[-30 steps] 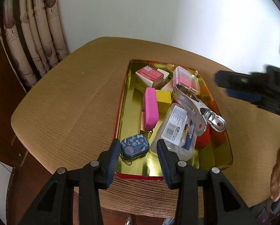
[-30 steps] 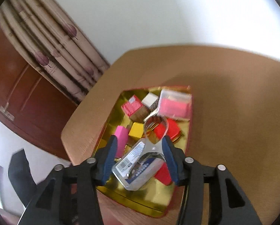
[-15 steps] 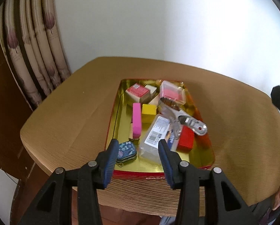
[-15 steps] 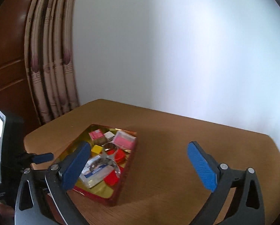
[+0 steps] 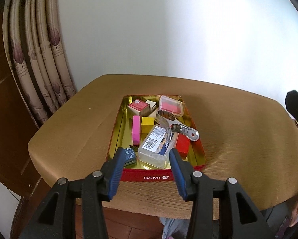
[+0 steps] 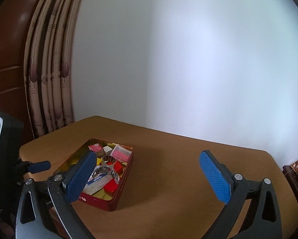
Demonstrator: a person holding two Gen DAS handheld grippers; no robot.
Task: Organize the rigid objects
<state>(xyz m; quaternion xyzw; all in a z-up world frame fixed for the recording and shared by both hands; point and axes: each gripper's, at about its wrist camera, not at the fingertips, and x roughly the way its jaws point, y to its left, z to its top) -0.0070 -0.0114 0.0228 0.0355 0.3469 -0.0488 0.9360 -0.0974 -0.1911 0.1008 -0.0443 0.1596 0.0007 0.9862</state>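
We see one red tin (image 5: pixel 156 177) on a wooden table (image 5: pixel 238 131), holding a jumble of small things: one clear plastic case (image 5: pixel 156 147), one pink block (image 5: pixel 136 128), one yellow cube (image 5: pixel 148 123), one red block (image 5: pixel 182 144), one metal tool (image 5: pixel 179 126), one pink-lidded box (image 5: pixel 171 106), one blue patterned pouch (image 5: pixel 129 155). Our left gripper (image 5: pixel 147 171) hovers narrowly parted and empty before the tin's near wall. Our right gripper (image 6: pixel 147 176) spreads wide, empty, above bare tabletop. White walls (image 6: pixel 188 59) and one patterned curtain (image 5: pixel 39 59) stand behind.
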